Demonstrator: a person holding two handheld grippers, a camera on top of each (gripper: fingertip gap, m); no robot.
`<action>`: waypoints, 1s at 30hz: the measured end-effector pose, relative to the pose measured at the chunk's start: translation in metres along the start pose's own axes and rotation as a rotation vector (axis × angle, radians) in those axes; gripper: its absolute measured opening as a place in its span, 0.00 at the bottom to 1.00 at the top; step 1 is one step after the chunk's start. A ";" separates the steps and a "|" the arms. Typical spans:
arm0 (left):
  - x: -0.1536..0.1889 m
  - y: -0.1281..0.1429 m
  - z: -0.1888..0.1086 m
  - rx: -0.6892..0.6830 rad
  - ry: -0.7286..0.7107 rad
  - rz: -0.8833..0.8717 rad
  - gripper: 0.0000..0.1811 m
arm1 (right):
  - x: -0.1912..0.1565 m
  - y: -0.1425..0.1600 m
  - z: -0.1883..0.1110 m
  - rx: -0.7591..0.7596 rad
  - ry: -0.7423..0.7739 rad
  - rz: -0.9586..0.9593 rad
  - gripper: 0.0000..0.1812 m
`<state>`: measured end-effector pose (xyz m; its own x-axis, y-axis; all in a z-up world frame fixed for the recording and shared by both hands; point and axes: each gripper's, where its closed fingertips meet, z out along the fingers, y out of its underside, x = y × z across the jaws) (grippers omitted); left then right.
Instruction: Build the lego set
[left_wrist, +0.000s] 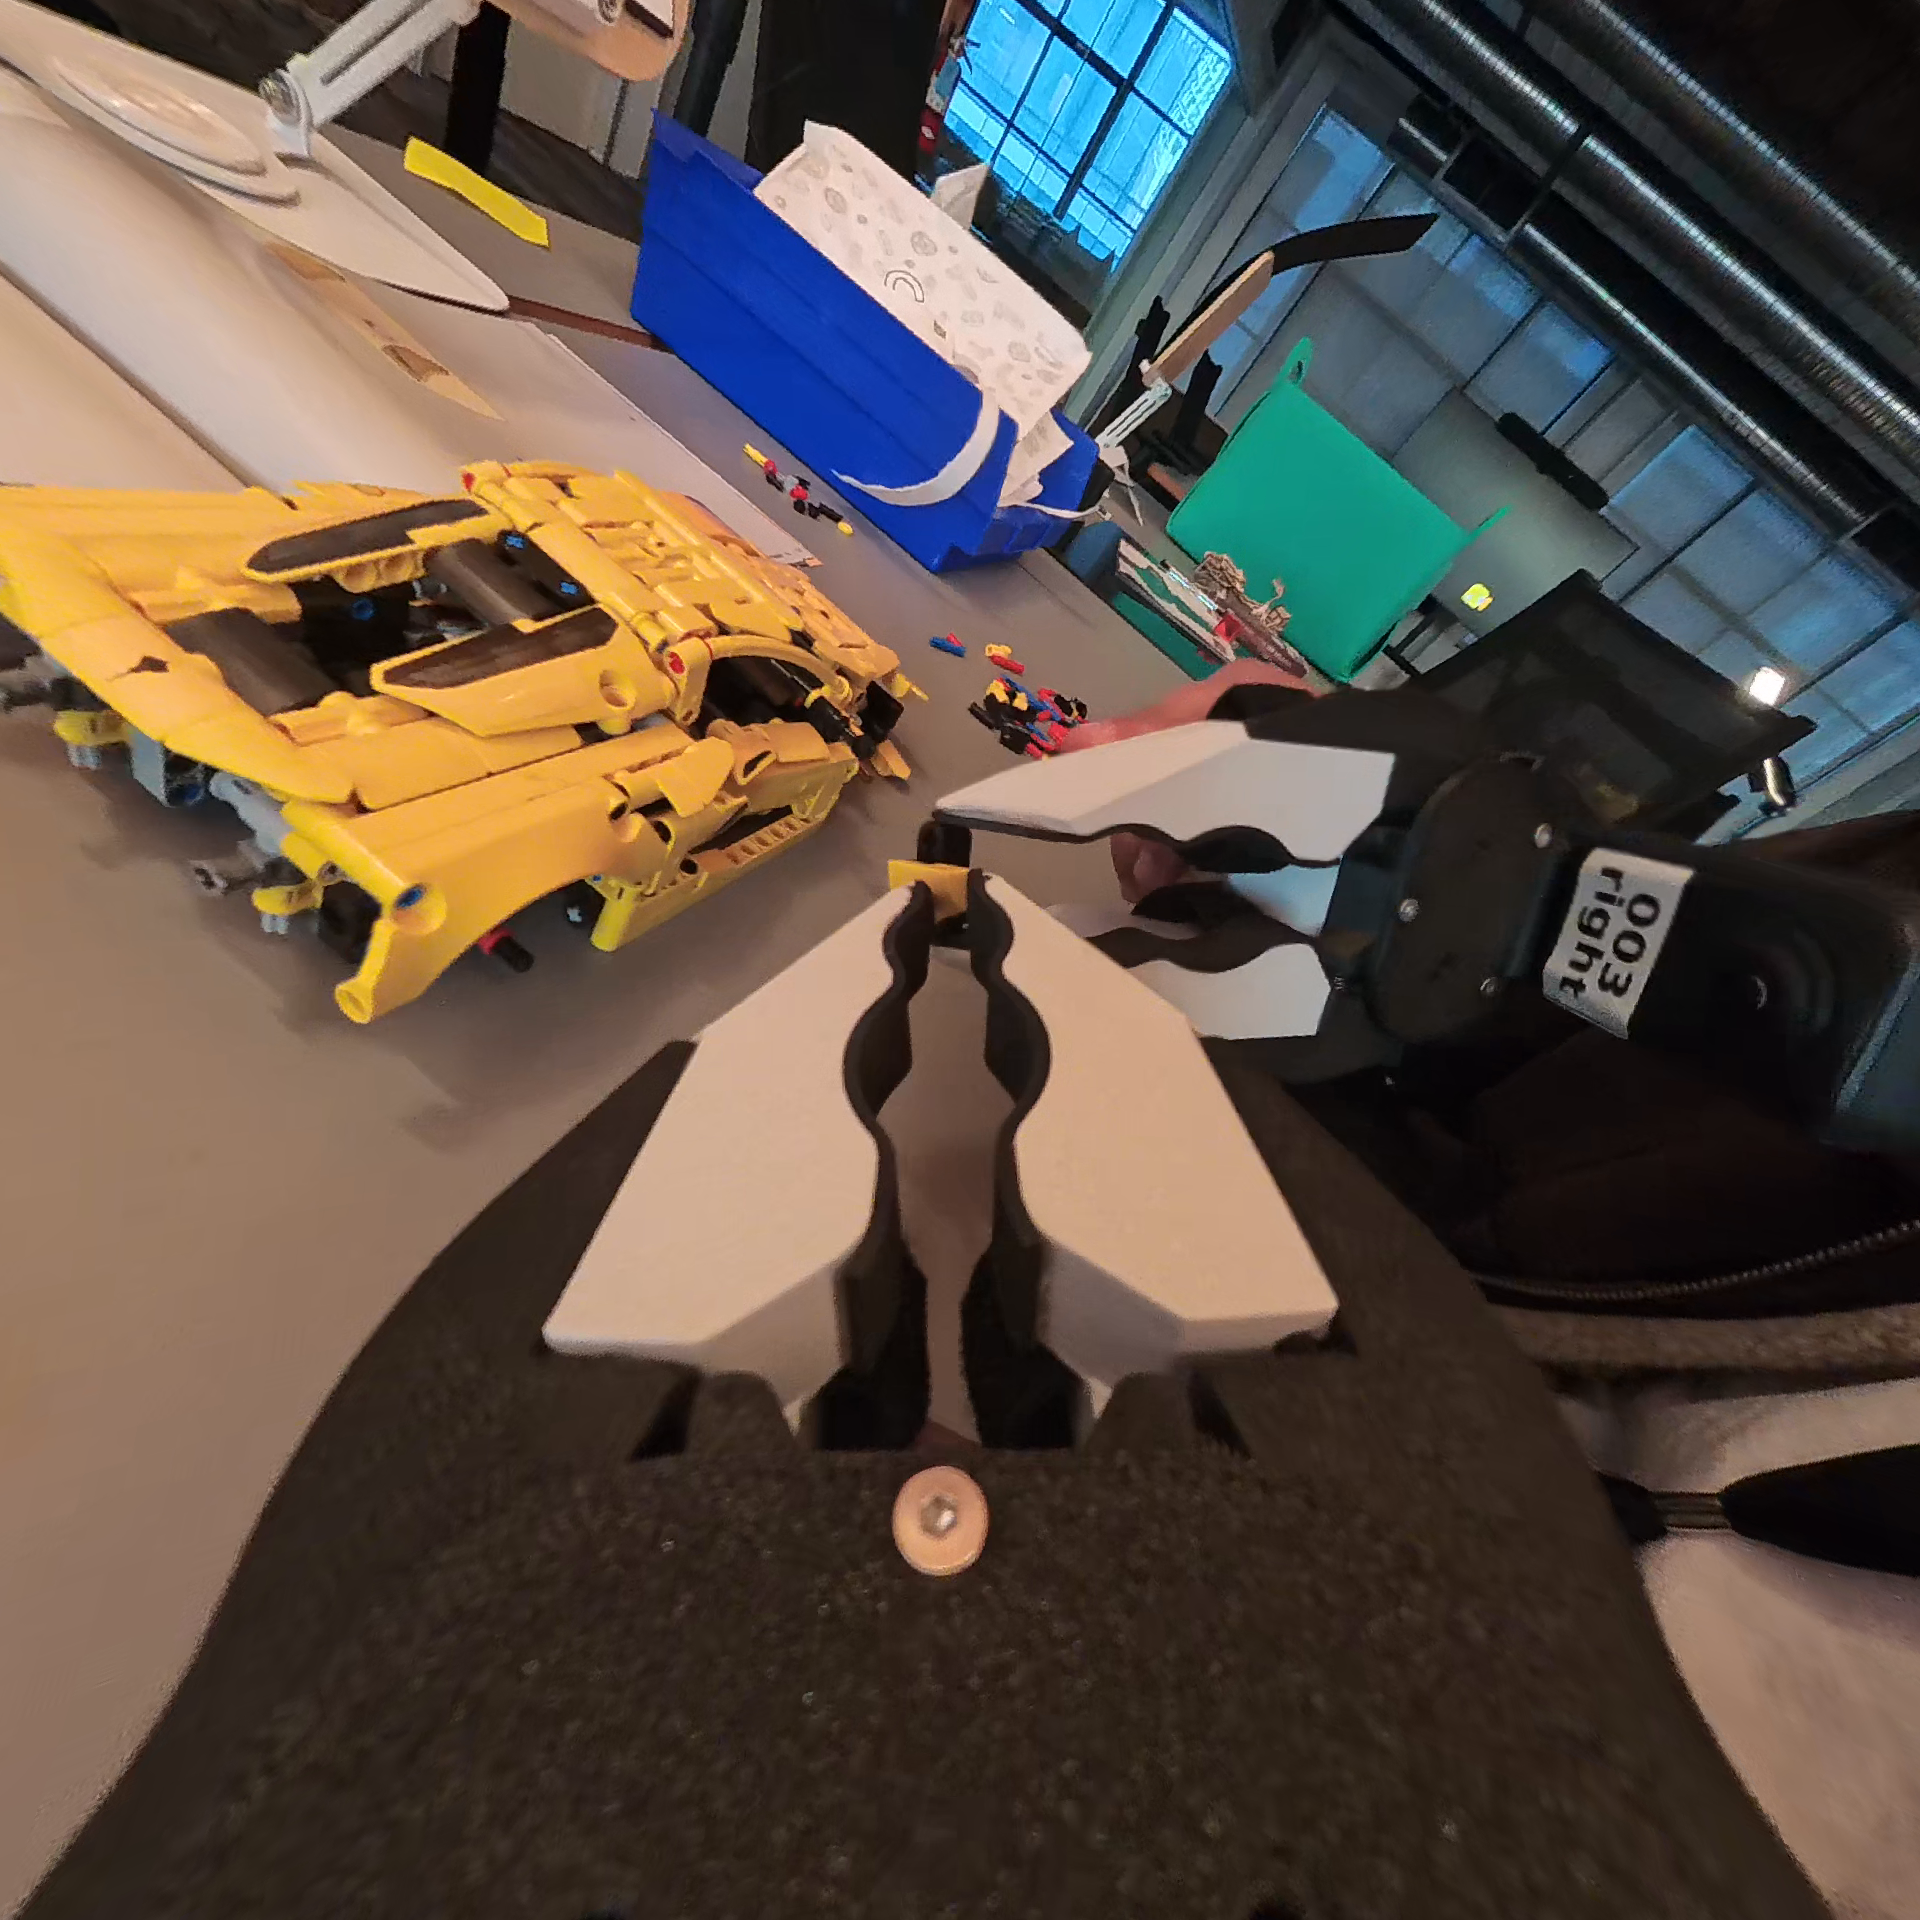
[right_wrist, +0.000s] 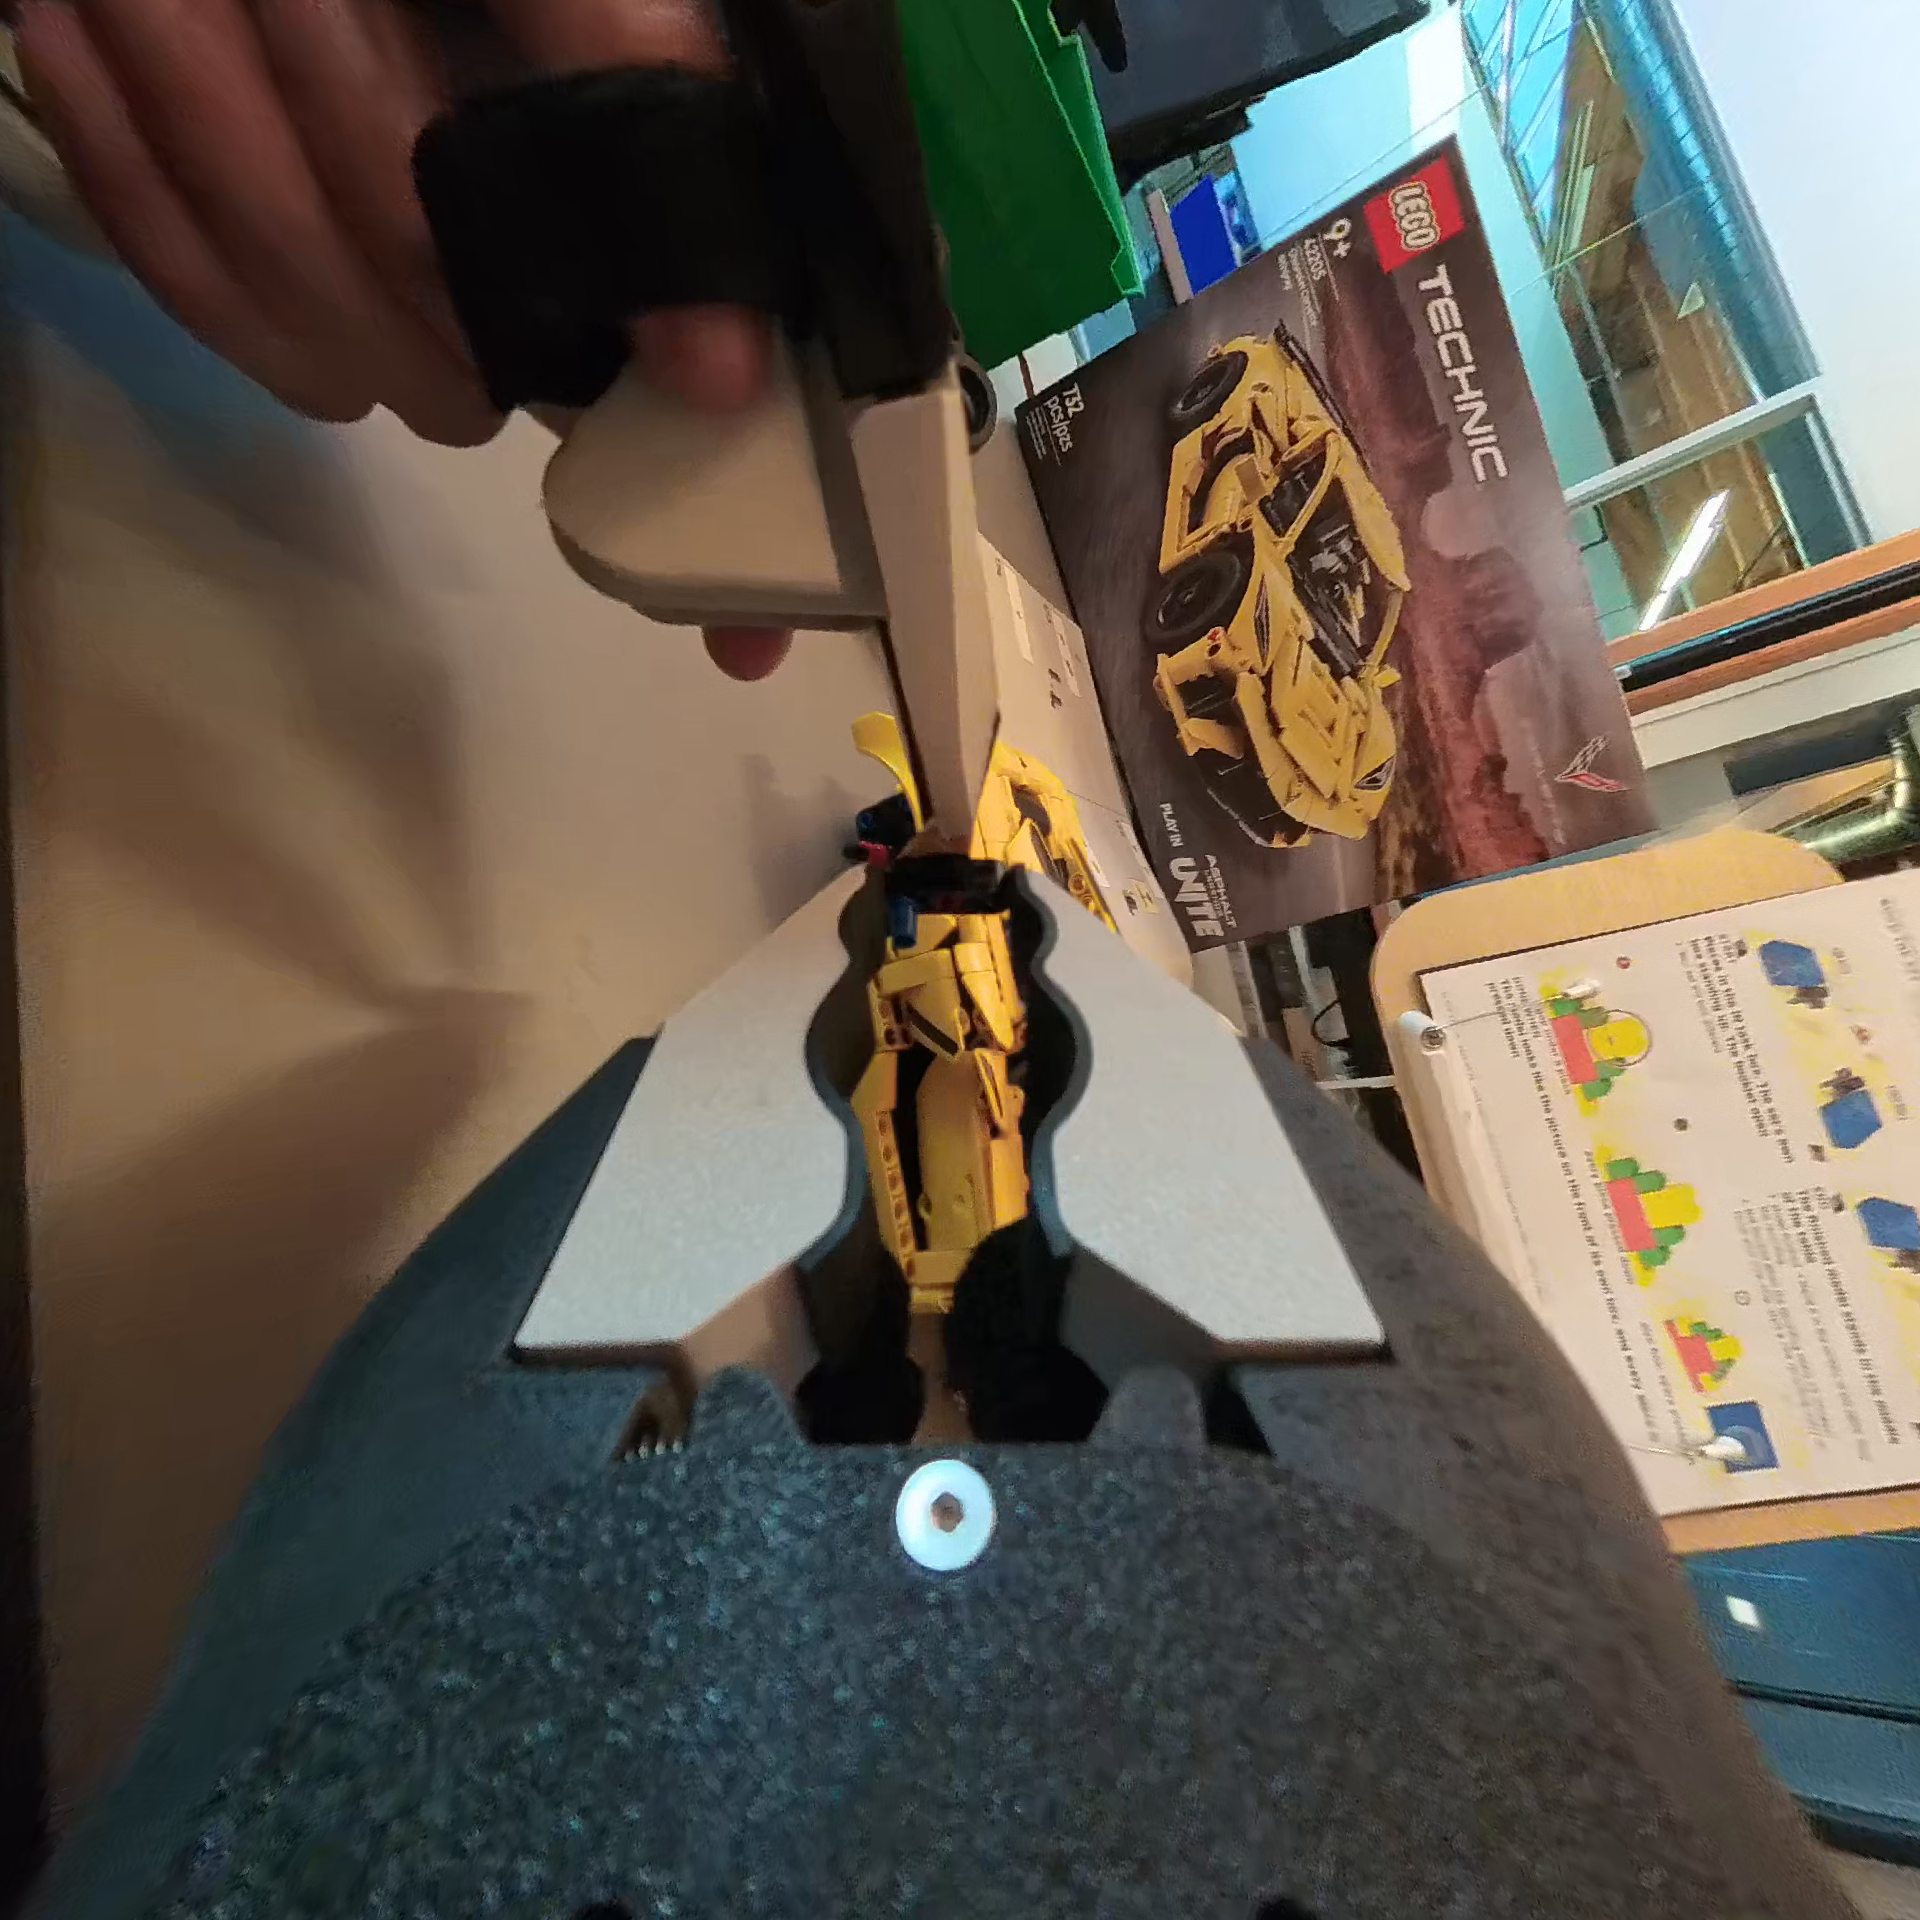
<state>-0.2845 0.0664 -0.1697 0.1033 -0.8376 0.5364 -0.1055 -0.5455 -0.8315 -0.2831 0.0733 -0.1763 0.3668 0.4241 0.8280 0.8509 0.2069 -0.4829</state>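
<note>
Your yellow car (left_wrist: 436, 717) sits on the table (left_wrist: 208, 1143) at the left, with open room in front of it. In the middle, your left claw (left_wrist: 943, 902) is clamped on a small yellow piece (left_wrist: 928, 881). Your right claw (left_wrist: 951, 842) pinches a small black part (right_wrist: 940, 873) against it. Push off-axis and either could pop free toward the loose pieces (left_wrist: 1023, 712).

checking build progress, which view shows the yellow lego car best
The left wrist view: the yellow lego car lies whole on the table, unobstructed. In the right wrist view the car shows only between the right tongs.
</note>
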 end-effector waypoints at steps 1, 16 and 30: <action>0.000 0.001 0.000 -0.006 0.006 -0.008 0.03 | -0.001 0.000 0.000 -0.002 -0.001 -0.011 0.12; 0.010 0.000 -0.003 -0.012 0.116 -0.062 0.03 | -0.001 -0.006 -0.007 0.116 -0.088 0.111 0.12; 0.015 -0.010 -0.007 0.045 0.123 -0.017 0.12 | 0.005 -0.010 -0.012 0.174 -0.094 0.188 0.12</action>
<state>-0.2893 0.0591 -0.1525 -0.0180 -0.8272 0.5617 -0.0597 -0.5599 -0.8264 -0.2854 0.0628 -0.1638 0.4687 0.5478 0.6930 0.6905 0.2620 -0.6742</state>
